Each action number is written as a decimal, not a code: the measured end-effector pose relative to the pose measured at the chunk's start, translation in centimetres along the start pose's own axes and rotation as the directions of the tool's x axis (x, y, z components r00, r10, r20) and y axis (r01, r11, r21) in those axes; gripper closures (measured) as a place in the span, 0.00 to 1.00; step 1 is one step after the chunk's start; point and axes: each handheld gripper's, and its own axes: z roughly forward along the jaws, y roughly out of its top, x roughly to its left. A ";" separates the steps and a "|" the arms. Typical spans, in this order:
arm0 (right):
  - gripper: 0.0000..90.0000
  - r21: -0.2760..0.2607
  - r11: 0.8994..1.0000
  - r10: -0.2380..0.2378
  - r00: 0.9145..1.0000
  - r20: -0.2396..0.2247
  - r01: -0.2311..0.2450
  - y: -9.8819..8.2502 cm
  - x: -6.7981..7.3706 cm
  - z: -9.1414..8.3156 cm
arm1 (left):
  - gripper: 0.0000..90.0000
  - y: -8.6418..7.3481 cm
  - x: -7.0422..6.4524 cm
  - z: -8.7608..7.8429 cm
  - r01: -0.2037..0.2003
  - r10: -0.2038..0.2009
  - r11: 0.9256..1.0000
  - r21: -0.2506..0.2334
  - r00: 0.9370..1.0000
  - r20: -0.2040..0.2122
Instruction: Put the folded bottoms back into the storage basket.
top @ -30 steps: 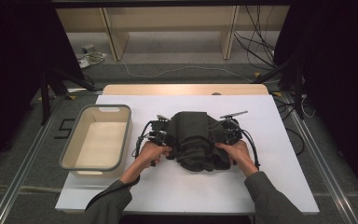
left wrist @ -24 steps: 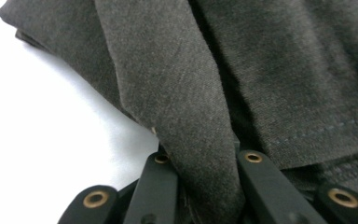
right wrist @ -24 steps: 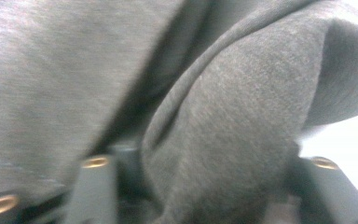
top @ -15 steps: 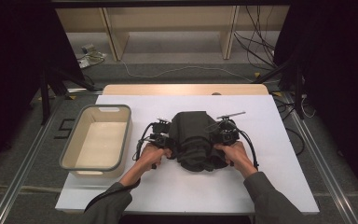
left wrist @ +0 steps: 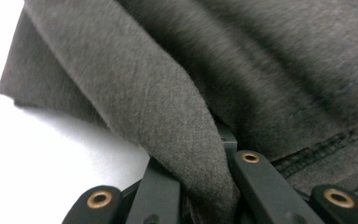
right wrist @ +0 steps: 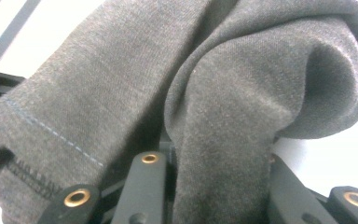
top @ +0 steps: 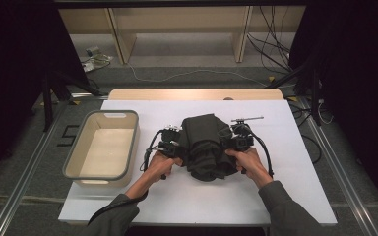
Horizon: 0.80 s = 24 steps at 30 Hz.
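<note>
A dark grey garment (top: 205,145) is bunched up in the middle of the white table (top: 177,196). My left gripper (top: 174,145) holds its left side and my right gripper (top: 234,140) holds its right side. In the left gripper view a fold of the garment (left wrist: 182,116) runs down between the two black jaws, which are shut on it. In the right gripper view a thick fold of the garment (right wrist: 223,140) is likewise pinched between the jaws, with a stitched hem (right wrist: 32,177) at the lower left.
A beige rectangular bin (top: 106,147) stands open on the left part of the table, beside my left hand. Beyond the table's far edge are wooden shelving (top: 177,29) and loose cables (top: 275,54) on the floor.
Both grippers have moved inward toward each other. The garment has been gathered from a wide spread into a narrower, taller bundle.
</note>
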 end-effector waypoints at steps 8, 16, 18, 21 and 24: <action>0.85 -0.034 0.999 0.008 0.999 -0.050 -0.010 0.3 0.9 -0.5 | 0.94 -0.3 -0.3 -0.3 -0.018 0.019 0.999 -0.041 1.000 0.007; 0.85 -0.057 0.998 0.002 0.997 -0.078 -0.006 0.7 1.7 -1.1 | 0.94 -0.1 -0.8 -0.9 -0.041 0.042 0.996 -0.073 0.999 0.009; 0.85 -0.060 0.998 0.006 0.997 -0.083 -0.011 0.8 1.8 -1.2 | 0.94 0.0 -0.9 -1.1 -0.041 0.042 0.996 -0.074 0.999 0.014; 0.85 -0.070 0.997 0.009 0.996 -0.094 -0.015 1.0 2.2 -1.5 | 0.94 0.2 -0.9 -1.7 -0.041 0.042 0.995 -0.087 0.999 0.018; 0.85 -0.080 0.997 0.005 0.995 -0.102 -0.013 1.3 2.6 -1.7 | 0.94 0.4 -1.0 -2.3 -0.050 0.052 0.994 -0.098 0.999 0.010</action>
